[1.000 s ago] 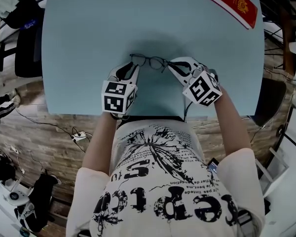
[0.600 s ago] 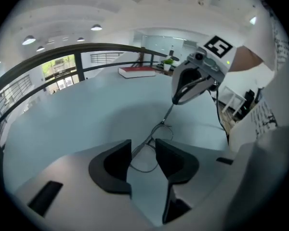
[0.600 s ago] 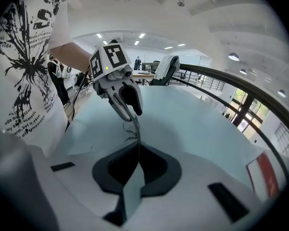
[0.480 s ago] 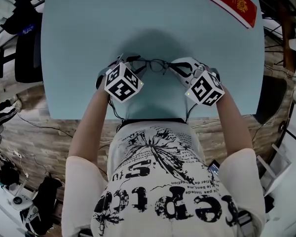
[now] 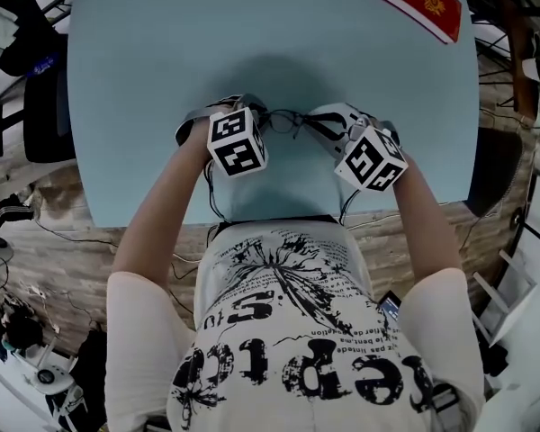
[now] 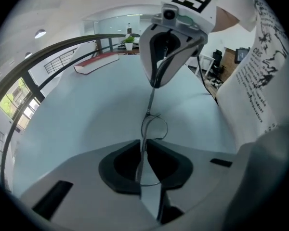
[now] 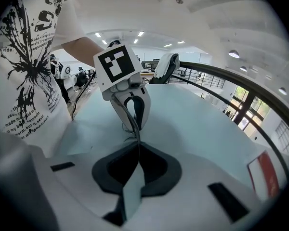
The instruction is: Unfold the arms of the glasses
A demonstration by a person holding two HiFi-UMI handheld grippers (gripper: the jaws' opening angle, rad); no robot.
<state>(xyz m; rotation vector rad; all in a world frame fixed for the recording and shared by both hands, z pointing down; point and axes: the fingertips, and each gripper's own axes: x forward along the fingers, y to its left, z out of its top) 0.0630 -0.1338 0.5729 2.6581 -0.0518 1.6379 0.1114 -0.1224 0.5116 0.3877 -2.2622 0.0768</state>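
Thin black wire glasses (image 5: 284,119) hang just over the light blue table (image 5: 162,61), spanned between my two grippers. My left gripper (image 5: 253,113) grips their left end; its jaws have just been closing and the pads now pinch the wire beside a lens rim (image 6: 154,127). In its own view the left gripper (image 6: 143,146) looks along the frame to the right gripper (image 6: 157,83). My right gripper (image 5: 313,119) is shut on the right end. From the right gripper (image 7: 137,147) the wire (image 7: 133,129) runs on to the left gripper (image 7: 133,123).
A red book (image 5: 417,3) lies at the table's far right corner, also seen as a red book (image 6: 94,62) in the left gripper view. The person's torso is pressed against the near table edge (image 5: 270,216). Chairs and cables stand on the floor around.
My left gripper rolled over, its marker cube turning, and shifted right and up to the glasses' left end, where it closed on the frame. The right gripper and the glasses stayed put.
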